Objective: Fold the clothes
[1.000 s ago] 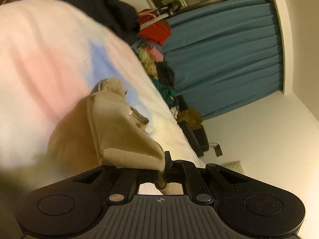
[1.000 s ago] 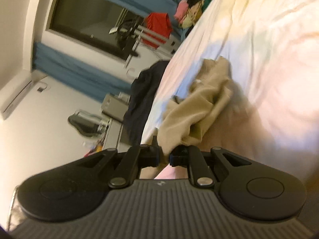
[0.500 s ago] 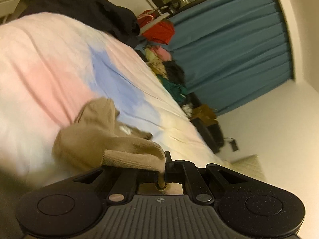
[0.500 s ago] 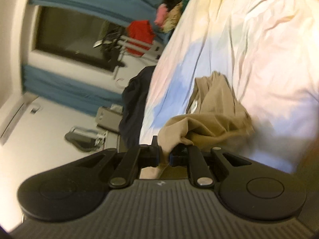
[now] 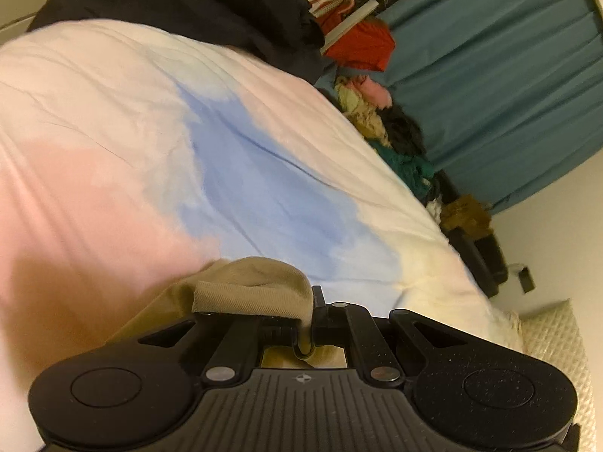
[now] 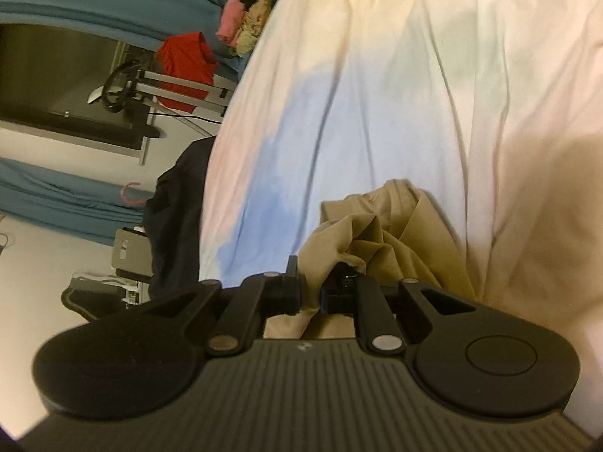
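Two wrist views show the same bed, and its pastel duvet (image 5: 113, 120) is the largest thing, with pink, blue and pale yellow patches and long creases; all other places are given here from this duvet. Beyond its far side hangs a teal curtain (image 5: 501, 86). On the far corner of the duvet lies a dark navy garment (image 5: 211, 3), and it hangs over the edge in the right wrist view (image 6: 173, 218). Just past that corner a red garment (image 5: 361, 43) hangs on a metal rack (image 6: 177, 86). Along the duvet's far edge there is a row of piled clothes (image 5: 380, 128), pink, beige, black and green. The task's thing, a tan garment (image 6: 399, 241), lies crumpled on the duvet at the border of the blue and the pink patch, close before both tools. The left gripper (image 5: 311, 324) has its jaws closed narrow on a ribbed hem of this tan garment (image 5: 256, 290), and the fabric drapes over the left finger and folds down between the two. The right gripper (image 6: 311, 293) has a small gap between its jaws, and a bunch of the same tan fabric passes through this gap and is held there.
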Demonstrator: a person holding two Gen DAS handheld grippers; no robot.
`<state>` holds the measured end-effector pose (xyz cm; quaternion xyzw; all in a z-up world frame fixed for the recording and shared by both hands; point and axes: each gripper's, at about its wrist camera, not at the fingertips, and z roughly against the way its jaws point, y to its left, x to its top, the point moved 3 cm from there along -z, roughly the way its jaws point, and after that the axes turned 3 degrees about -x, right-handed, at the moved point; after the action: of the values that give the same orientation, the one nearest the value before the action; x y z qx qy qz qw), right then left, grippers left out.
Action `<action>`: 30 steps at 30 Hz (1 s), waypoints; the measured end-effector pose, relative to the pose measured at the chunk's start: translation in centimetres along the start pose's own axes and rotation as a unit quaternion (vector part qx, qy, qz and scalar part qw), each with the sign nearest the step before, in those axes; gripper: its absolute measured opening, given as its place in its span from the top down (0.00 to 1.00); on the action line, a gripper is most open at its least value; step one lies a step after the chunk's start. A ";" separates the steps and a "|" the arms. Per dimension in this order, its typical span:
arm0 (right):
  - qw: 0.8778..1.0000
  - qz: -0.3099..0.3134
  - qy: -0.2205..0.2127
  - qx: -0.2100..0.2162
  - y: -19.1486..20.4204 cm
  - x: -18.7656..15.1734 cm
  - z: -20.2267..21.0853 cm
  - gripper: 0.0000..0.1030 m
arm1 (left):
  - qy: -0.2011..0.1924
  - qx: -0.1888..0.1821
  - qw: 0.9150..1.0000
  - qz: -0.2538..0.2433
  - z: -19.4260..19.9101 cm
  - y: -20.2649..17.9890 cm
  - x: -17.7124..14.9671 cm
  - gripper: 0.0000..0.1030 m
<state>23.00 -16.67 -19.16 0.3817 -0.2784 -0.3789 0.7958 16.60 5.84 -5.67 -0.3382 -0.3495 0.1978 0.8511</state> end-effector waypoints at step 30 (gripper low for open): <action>0.970 0.208 -0.048 0.112 6.0 -0.4 3.2 0.12 | -0.083 0.002 0.964 -0.253 3.5 -5.2 -3.3 0.19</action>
<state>22.76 -15.11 -12.58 0.3830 -0.4303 -0.1893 0.7952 12.32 1.89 -1.67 -0.2196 -0.4930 0.0043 0.8418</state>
